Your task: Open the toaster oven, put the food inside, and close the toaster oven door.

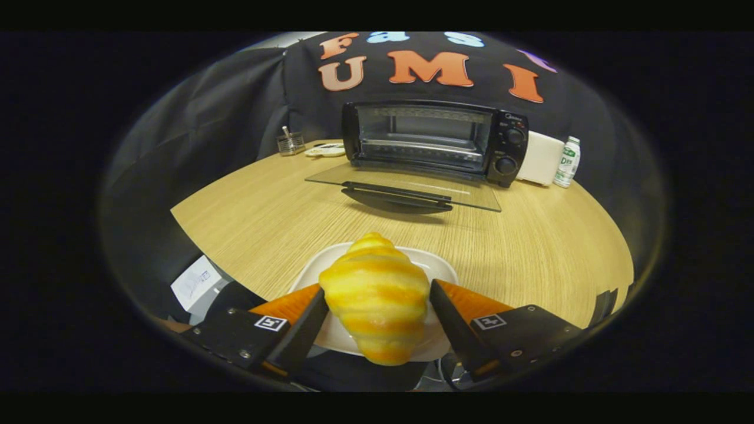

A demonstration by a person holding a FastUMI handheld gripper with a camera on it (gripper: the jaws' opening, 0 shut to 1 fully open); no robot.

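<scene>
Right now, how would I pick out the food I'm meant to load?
Start at the toaster oven, its glass door dropped open. Nearer, a white plate holds the croissant, between the tongs: the only yellow-striped thing there.

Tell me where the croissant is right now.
In the gripper view, the croissant sits between the gripper's two fingers, over a white plate on the wooden table, with the open toaster oven beyond it.

Gripper-mounted fisheye, low over table (pixel 530 247), facing toaster oven (pixel 435 141).
</scene>
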